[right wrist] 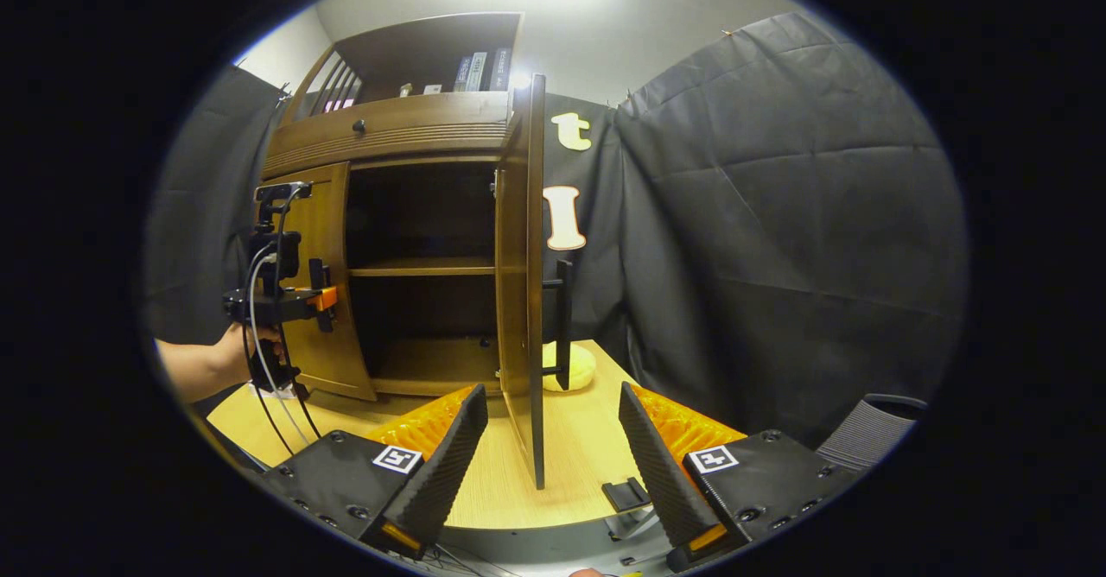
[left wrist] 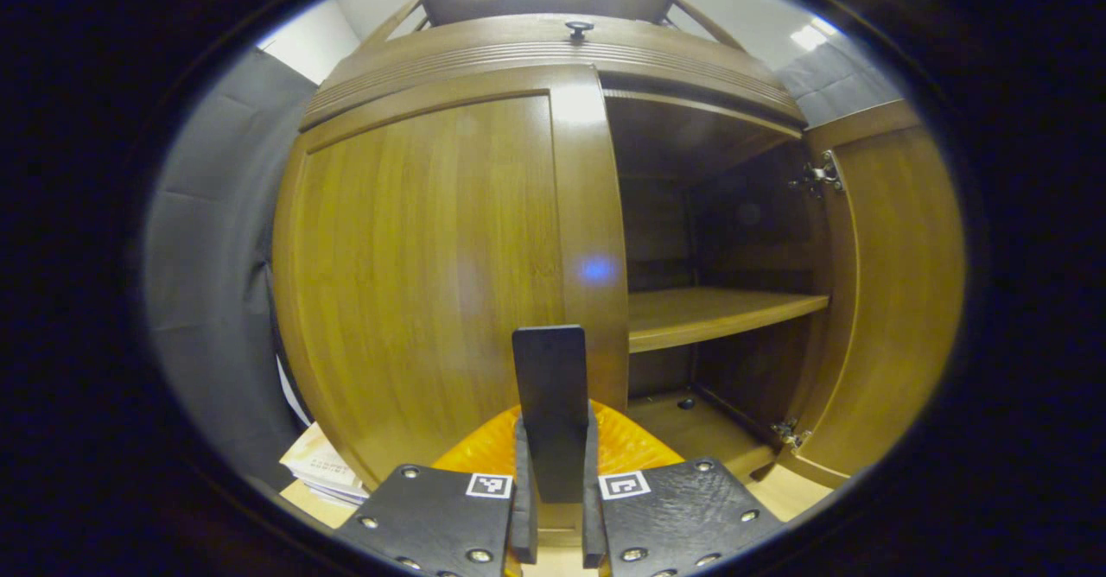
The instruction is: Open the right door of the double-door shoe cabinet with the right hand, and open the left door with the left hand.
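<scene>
Cabinet stands on the tabletop with its right door swung wide open, edge-on between the right gripper, whose jaws stand apart and hold nothing. The left door is not yet open, and the left gripper has its jaws clamped together on that door's dark upright handle. To do this step well, I would pull back in an arc around the hinge on the door's far edge, keeping the grip square so the handle does not slip.
</scene>
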Demonstrator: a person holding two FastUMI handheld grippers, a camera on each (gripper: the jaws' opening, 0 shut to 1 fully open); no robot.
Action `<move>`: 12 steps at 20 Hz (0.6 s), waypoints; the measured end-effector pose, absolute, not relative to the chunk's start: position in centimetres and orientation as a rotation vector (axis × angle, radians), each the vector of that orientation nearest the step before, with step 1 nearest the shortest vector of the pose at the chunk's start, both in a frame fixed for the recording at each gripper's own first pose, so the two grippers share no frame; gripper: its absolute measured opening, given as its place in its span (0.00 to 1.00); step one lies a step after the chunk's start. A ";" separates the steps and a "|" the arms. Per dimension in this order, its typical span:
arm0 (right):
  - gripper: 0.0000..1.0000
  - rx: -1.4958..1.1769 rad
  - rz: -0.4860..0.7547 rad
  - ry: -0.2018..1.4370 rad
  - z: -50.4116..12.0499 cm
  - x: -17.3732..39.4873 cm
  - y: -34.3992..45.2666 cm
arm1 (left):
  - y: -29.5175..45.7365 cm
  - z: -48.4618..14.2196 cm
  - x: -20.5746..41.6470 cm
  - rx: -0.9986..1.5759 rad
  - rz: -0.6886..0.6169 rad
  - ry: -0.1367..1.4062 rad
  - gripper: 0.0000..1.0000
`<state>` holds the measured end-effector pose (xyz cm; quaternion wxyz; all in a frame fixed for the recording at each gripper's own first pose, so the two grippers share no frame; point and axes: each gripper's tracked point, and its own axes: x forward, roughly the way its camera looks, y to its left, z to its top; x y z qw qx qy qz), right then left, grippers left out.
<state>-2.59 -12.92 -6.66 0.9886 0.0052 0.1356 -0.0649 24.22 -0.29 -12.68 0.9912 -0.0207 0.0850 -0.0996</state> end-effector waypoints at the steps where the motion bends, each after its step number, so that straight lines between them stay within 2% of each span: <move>1: 0.96 0.014 -0.126 0.270 -6.6 -2.4 -12.8 | -0.1 -12.6 23.9 -0.042 -0.203 0.172 0.19; 12: 0.96 0.024 -0.043 0.240 -6.0 -1.3 -10.3 | 4.5 -11.7 16.1 -0.057 -0.198 0.188 0.19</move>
